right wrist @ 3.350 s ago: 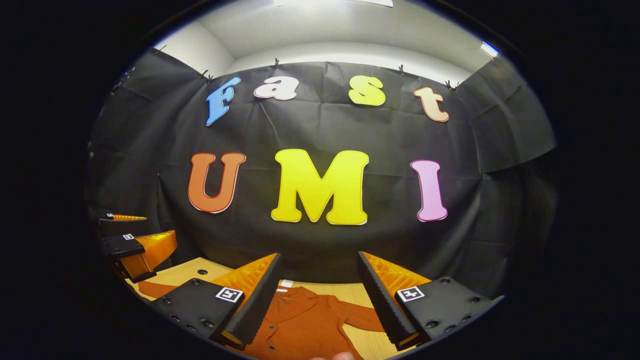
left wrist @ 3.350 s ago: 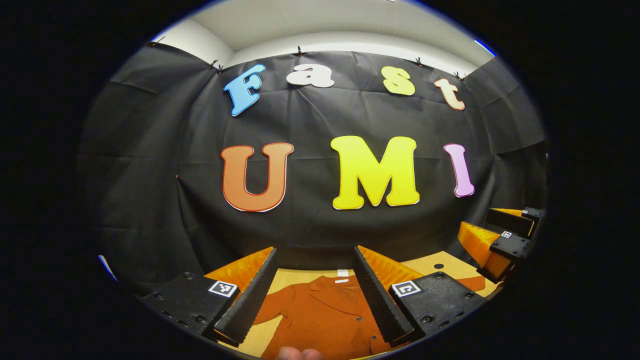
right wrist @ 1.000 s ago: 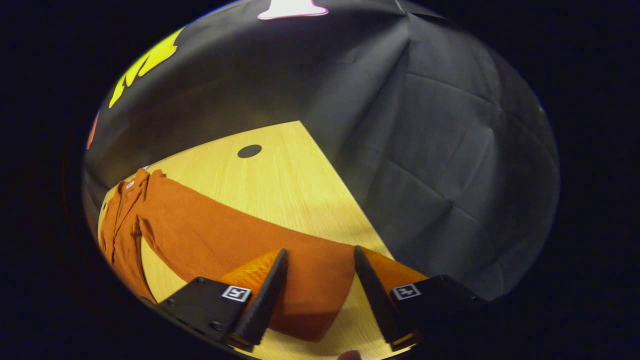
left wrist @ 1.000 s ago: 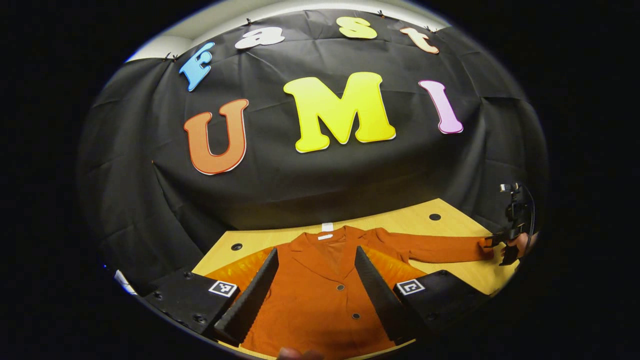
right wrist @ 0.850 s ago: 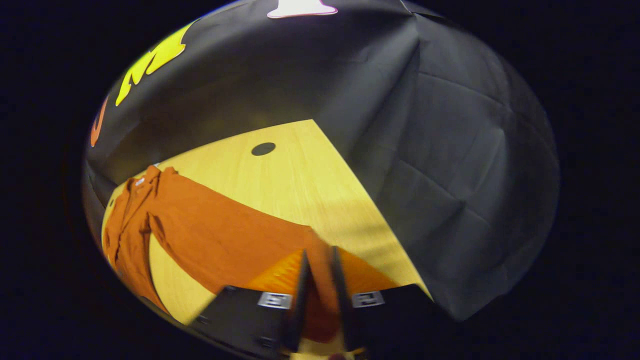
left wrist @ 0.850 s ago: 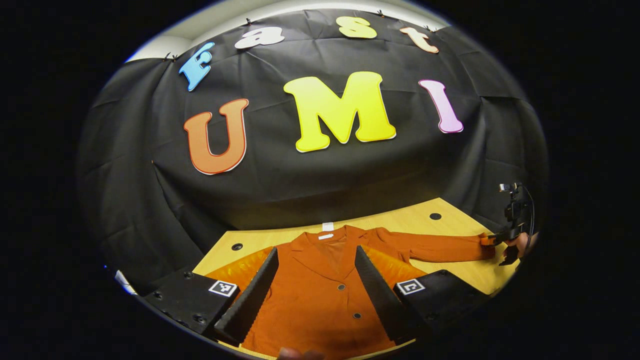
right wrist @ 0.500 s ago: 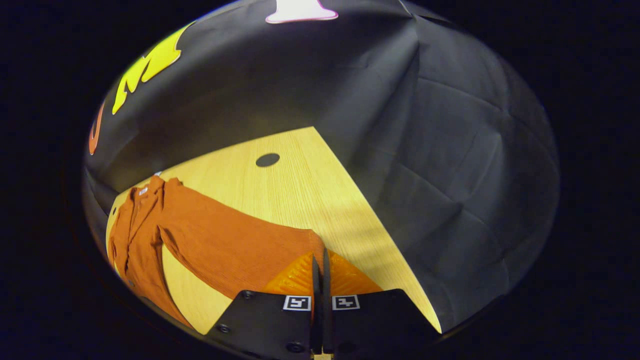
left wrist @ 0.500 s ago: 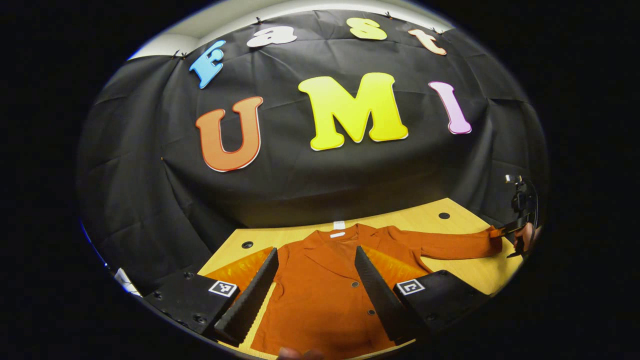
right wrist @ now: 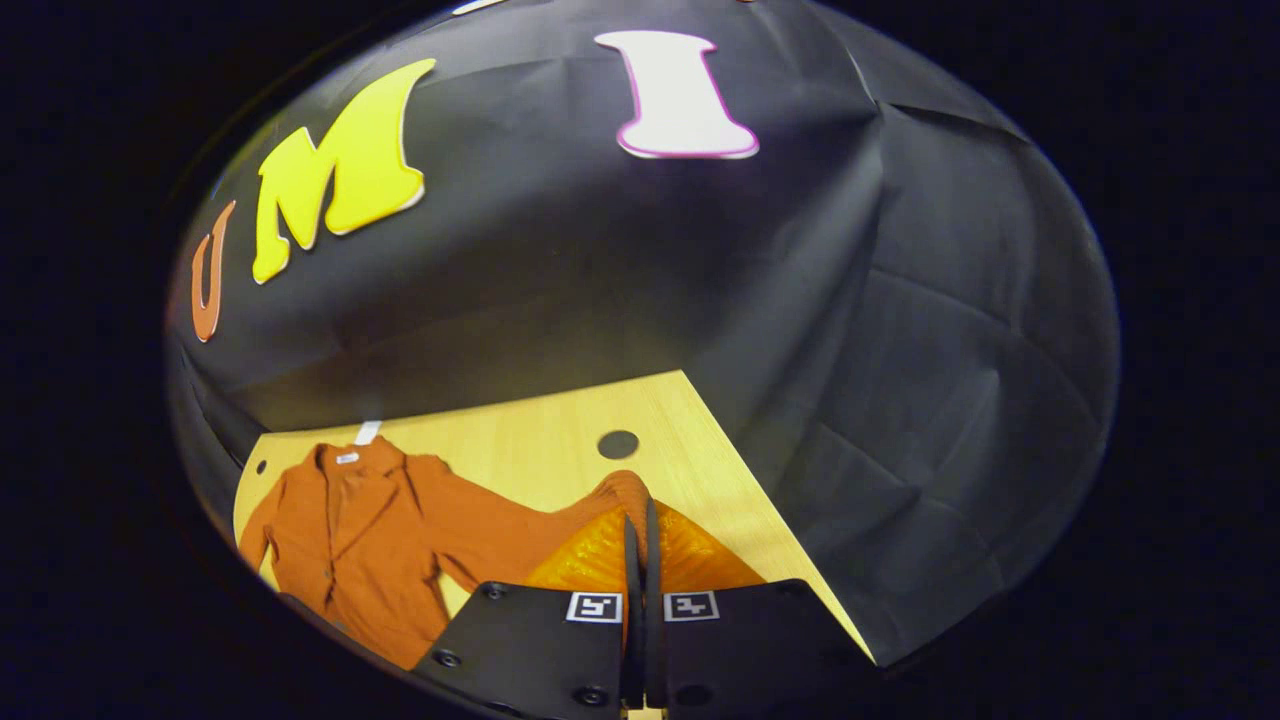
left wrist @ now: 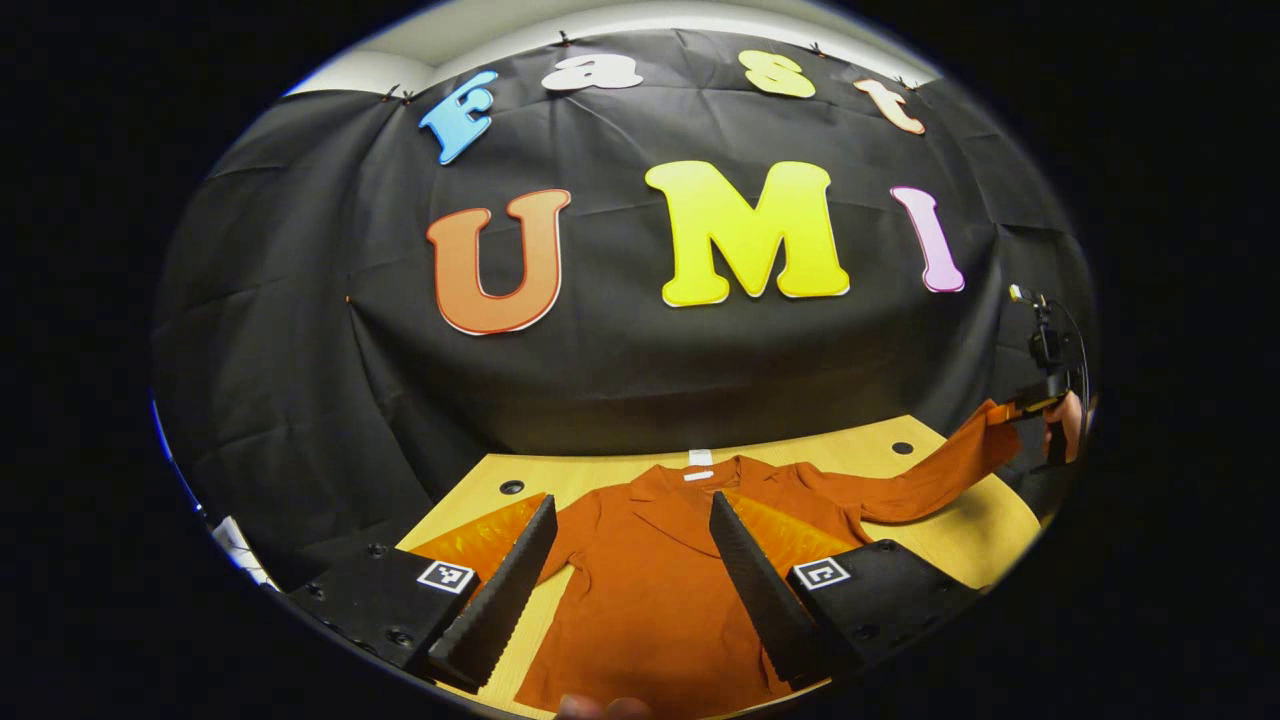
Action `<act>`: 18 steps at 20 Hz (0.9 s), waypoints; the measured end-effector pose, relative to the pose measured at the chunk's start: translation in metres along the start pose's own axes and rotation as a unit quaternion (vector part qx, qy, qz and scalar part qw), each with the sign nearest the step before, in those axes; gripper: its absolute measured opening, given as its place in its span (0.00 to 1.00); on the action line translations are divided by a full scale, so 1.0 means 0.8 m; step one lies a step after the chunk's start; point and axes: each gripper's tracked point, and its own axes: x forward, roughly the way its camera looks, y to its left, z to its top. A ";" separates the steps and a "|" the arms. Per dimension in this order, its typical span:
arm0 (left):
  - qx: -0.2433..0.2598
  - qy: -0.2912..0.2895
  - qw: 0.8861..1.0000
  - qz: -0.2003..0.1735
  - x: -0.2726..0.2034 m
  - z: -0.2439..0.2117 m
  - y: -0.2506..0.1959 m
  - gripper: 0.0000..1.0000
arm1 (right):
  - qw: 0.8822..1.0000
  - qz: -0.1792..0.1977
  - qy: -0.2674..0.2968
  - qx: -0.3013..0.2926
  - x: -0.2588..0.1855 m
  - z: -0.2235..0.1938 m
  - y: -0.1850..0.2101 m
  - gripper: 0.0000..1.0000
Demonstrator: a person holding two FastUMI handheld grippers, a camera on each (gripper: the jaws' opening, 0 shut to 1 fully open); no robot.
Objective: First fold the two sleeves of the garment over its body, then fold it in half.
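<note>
In the left gripper view, the left gripper [left wrist: 630, 560] is held with its fingers wide apart above the body of the rust-orange jacket [left wrist: 660, 590], nothing between them. The jacket is spread face up on the wooden table [left wrist: 985, 535], collar toward the far wall. Farther off, the jacket's sleeve [left wrist: 930, 480] is seen raised off the table at its cuff, where the right gripper [right wrist: 636, 600] is pressed together on the cloth; a hand [left wrist: 1070, 425] is seen behind it. The first sleeve fold is judged to be in hand. Next, the cuff would have to be carried across and laid over the body, then released; the other sleeve [left wrist: 578, 535] is not yet folded.
</note>
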 end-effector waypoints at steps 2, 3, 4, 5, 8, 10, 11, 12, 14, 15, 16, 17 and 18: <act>-0.011 -0.003 1.000 0.006 -0.002 -0.005 0.022 0.99 | 1.000 0.002 -0.005 -0.006 -0.013 0.022 0.041 0.00; -0.017 -0.004 1.000 0.010 -0.003 -0.007 0.035 0.99 | 1.000 0.003 -0.008 -0.009 -0.019 0.032 0.067 0.00; -0.023 -0.005 1.000 0.015 -0.002 -0.012 0.049 0.99 | 1.000 0.006 -0.009 -0.013 -0.025 0.041 0.093 0.00; -0.028 -0.007 0.999 0.021 -0.003 -0.015 0.064 0.99 | 1.000 0.011 -0.013 -0.018 -0.031 0.051 0.122 0.00; -0.041 -0.011 0.998 0.040 -0.003 -0.025 0.113 1.00 | 0.998 0.033 -0.028 -0.035 -0.050 0.076 0.214 0.00; -0.048 -0.018 0.997 0.053 -0.006 -0.025 0.146 1.00 | 0.997 0.052 -0.030 -0.049 -0.057 0.080 0.283 0.00; -0.051 -0.022 0.997 0.061 -0.007 -0.026 0.165 0.99 | 0.996 0.063 -0.027 -0.055 -0.059 0.076 0.318 0.00; -0.054 -0.024 0.996 0.069 -0.008 -0.028 0.179 0.99 | 0.995 0.075 -0.026 -0.057 -0.061 0.073 0.354 0.00; -0.062 -0.022 0.994 0.084 -0.012 -0.035 0.213 0.99 | 0.992 0.098 -0.020 -0.071 -0.062 0.058 0.425 0.00; -0.068 -0.023 0.993 0.090 -0.014 -0.036 0.229 0.99 | 0.991 0.107 -0.014 -0.082 -0.059 0.044 0.456 0.00; -0.076 -0.023 0.992 0.094 -0.018 -0.040 0.243 1.00 | 0.989 0.117 -0.008 -0.087 -0.057 0.032 0.488 0.00; -0.082 -0.021 0.991 0.101 -0.020 -0.045 0.258 0.99 | 0.988 0.125 -0.002 -0.091 -0.054 0.018 0.520 0.00; -0.084 -0.018 0.990 0.110 -0.024 -0.051 0.273 1.00 | 0.987 0.132 0.004 -0.094 -0.051 0.005 0.550 0.01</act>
